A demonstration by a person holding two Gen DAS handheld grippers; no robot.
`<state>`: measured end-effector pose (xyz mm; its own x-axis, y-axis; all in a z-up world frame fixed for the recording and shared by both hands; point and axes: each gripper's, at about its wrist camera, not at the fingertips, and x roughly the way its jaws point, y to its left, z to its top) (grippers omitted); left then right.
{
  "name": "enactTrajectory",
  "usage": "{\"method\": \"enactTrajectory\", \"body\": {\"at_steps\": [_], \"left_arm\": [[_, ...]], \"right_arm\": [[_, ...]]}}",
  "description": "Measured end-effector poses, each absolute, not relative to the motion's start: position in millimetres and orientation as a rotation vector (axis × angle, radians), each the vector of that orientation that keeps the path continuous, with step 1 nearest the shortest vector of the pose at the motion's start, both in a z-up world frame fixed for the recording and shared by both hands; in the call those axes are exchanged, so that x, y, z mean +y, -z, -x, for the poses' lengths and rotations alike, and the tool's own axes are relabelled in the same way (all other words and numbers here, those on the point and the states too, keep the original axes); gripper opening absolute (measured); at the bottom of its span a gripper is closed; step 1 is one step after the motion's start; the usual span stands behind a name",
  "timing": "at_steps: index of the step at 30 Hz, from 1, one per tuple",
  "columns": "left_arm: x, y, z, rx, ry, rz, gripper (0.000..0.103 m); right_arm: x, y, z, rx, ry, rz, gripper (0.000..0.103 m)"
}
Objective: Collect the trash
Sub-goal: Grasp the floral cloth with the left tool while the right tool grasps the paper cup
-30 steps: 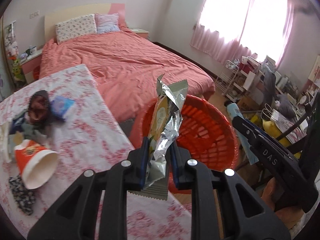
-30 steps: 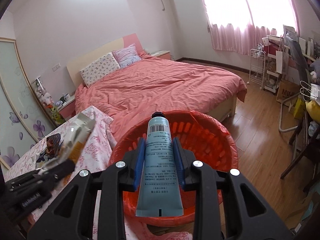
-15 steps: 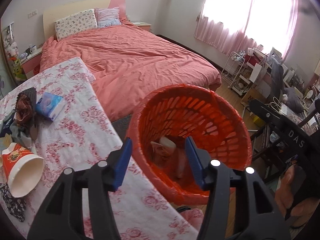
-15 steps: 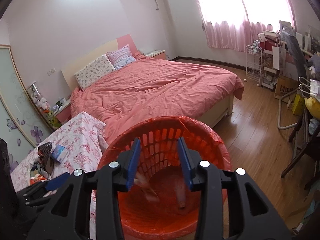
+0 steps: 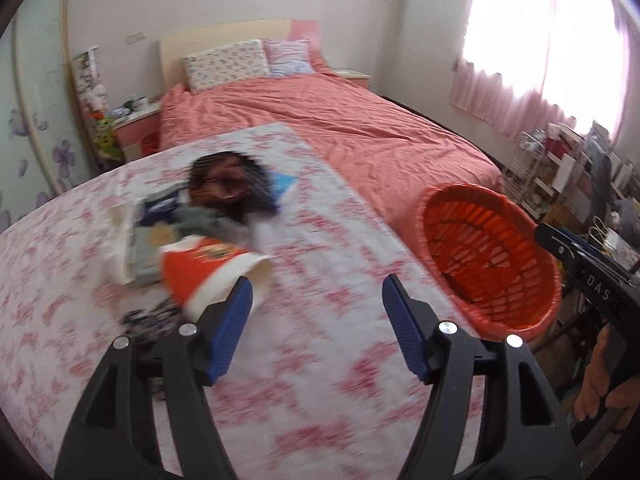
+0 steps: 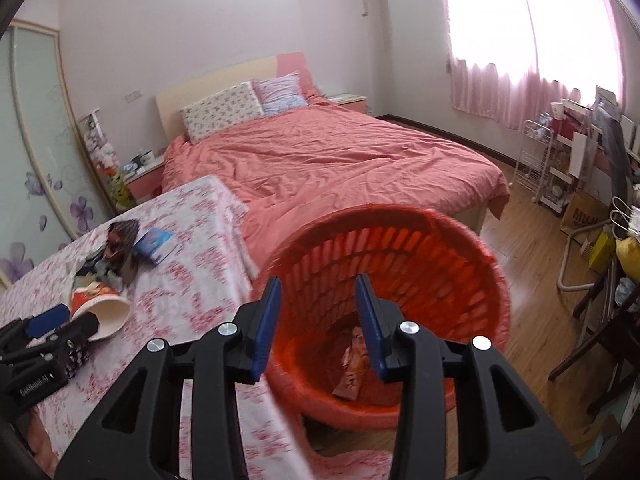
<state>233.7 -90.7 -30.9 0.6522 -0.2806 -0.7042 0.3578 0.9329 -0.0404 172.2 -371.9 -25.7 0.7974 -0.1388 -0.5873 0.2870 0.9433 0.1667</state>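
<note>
Nearest the orange basket, the right gripper hangs above its rim, jaws apart and empty; wrappers lie inside. Left of the basket, the left gripper gapes wide over the floral table, beside the tipped paper cup. Farther left lies mixed trash.

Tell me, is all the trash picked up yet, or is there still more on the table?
Not yet. Some wrappers already lie at the bottom of the orange basket. Nothing is in hand: the left gripper and right gripper are both open and empty. Left to collect on the flowery table: the tipped paper cup, the blue packet and the dark bits piled beside them.
</note>
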Motion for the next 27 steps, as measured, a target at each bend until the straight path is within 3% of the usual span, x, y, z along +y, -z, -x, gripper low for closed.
{"method": "enactTrajectory", "body": {"at_steps": [7, 12, 17, 19, 22, 27], "left_arm": [[0.1, 45.5, -229.0, 0.814, 0.207, -0.052, 0.069], [22.5, 68.3, -234.8, 0.876, 0.2, -0.034, 0.068], [15.1, 85.4, -247.5, 0.917, 0.208, -0.036, 0.052], [16.9, 90.6, -255.5, 0.934, 0.199, -0.024, 0.029], [29.7, 91.6, -263.2, 0.937, 0.206, 0.023, 0.019], [67.8, 82.1, -264.7, 0.901, 0.134, 0.032, 0.018]], "right_arm": [[-307.3, 42.5, -184.1, 0.671, 0.116, -0.206, 0.039], [-275.0, 52.1, -193.4, 0.703, 0.062, -0.171, 0.039], [-253.8, 58.1, -202.2, 0.722, 0.029, -0.145, 0.039], [-246.9, 58.0, -206.7, 0.724, 0.009, -0.14, 0.039], [-235.0, 58.7, -213.3, 0.723, -0.025, -0.134, 0.039], [-211.3, 59.0, -233.0, 0.716, -0.084, -0.123, 0.039]]}}
